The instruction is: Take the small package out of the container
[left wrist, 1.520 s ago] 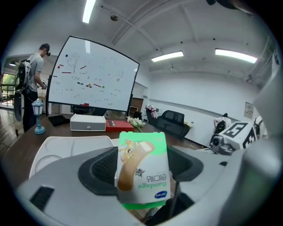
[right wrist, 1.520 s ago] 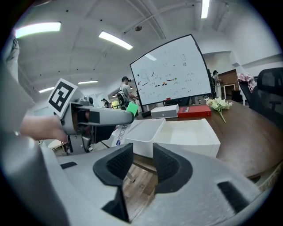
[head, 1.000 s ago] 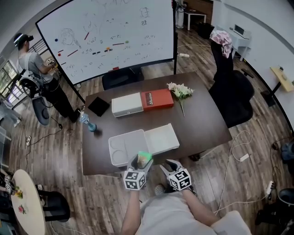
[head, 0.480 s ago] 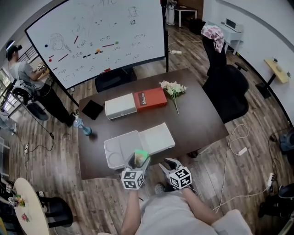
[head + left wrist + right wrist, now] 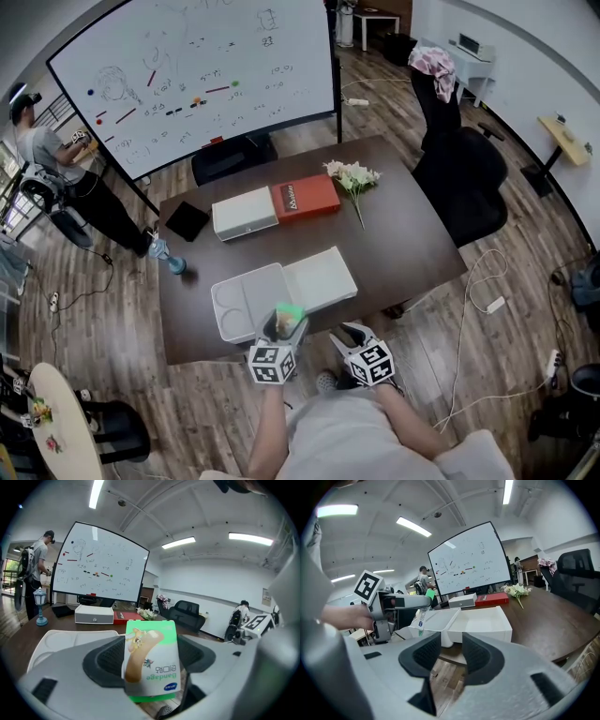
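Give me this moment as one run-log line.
left gripper: shut on small package | small package: held over near edge of white container | right gripper: open, empty

A dark brown surface (image 5: 412, 234) stands in the middle of a wood-plank floor (image 5: 112, 300). Behind it a large black-framed whiteboard (image 5: 197, 75), scribbled with marker, screens off part of the room. A black office chair (image 5: 464, 187) sits off the surface's right side, a pink cloth (image 5: 433, 64) draped over its back. A white cable and plug (image 5: 495, 306) lie on the floor. A round white table (image 5: 61, 427) stands at the near left. Strip lights (image 5: 179, 542) run along the white ceiling.
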The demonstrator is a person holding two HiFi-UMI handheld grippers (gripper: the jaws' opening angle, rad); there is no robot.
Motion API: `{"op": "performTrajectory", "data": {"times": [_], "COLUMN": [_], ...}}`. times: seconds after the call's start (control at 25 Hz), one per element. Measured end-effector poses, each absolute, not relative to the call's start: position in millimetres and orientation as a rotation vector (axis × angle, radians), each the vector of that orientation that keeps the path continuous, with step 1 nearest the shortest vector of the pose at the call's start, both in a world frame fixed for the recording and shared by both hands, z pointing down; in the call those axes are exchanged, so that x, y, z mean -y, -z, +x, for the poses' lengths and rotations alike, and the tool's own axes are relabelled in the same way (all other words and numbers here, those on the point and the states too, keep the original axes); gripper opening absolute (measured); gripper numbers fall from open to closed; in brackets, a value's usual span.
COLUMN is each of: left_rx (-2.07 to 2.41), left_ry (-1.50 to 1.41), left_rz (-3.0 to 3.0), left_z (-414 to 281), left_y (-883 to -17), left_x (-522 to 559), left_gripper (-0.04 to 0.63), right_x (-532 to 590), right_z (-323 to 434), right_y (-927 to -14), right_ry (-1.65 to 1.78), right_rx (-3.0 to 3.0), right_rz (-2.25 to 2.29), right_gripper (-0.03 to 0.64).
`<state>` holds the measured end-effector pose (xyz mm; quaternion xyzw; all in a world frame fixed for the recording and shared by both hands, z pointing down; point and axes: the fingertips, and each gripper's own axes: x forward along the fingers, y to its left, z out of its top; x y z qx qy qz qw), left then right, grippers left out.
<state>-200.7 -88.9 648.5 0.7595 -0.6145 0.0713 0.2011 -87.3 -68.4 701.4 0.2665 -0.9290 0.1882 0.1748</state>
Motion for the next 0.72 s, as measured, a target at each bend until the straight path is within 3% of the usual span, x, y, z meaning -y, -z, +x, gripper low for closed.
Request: {"op": "performTrajectory", "data": {"times": [0.72], "left_rx": [1.743], "left_ry": [-0.206], "left_rz": [2.095], "left_z": [-209], "left_y": [-649], "left_x": [88], "left_gripper": [0.331], "right_x": [73], "right_z": [-79], "right_y": [-707], "right_ry": [-0.531], "right_rx": [2.581], "right_rz": [0.783], "right_gripper": [0.109]}}
